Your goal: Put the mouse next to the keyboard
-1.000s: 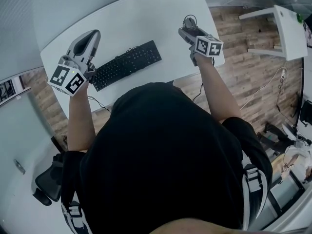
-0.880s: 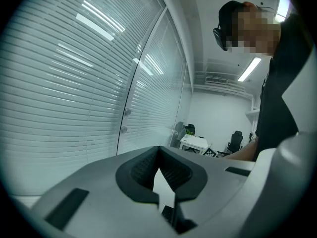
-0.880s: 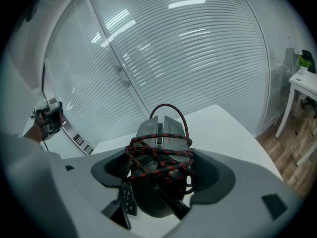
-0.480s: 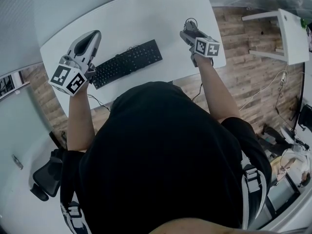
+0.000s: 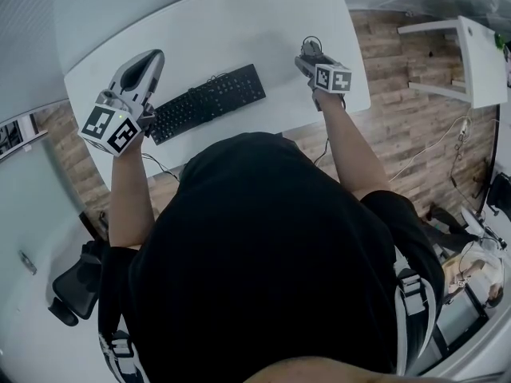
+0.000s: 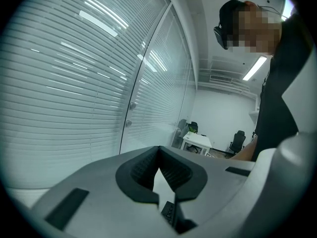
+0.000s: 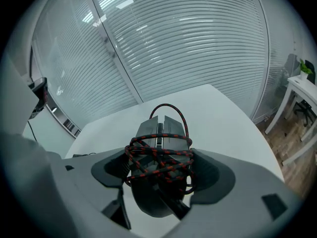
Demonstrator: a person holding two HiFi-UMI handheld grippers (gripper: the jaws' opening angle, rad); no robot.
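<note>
A black keyboard (image 5: 209, 104) lies slanted on the white table (image 5: 239, 30), near its front edge. The grey mouse (image 5: 310, 48), wrapped in its red-and-black braided cable, sits near the table's right edge, well right of the keyboard. My right gripper (image 5: 313, 59) reaches it from the front. In the right gripper view the mouse (image 7: 158, 138) fills the space between the jaws of my right gripper (image 7: 161, 168), both pads against the cable wraps. My left gripper (image 5: 150, 61) hovers by the keyboard's left end, jaws together and holding nothing; in its own view my left gripper (image 6: 158, 155) points at a blinds wall.
A white side table (image 5: 471, 54) stands on the wooden floor to the right. A black office chair (image 5: 76, 302) is at the lower left. The keyboard's cable (image 5: 160, 168) hangs off the table's front edge. A glass wall with blinds runs behind the table.
The right gripper has edged slightly forward around the mouse. The left gripper and the keyboard have stayed put.
</note>
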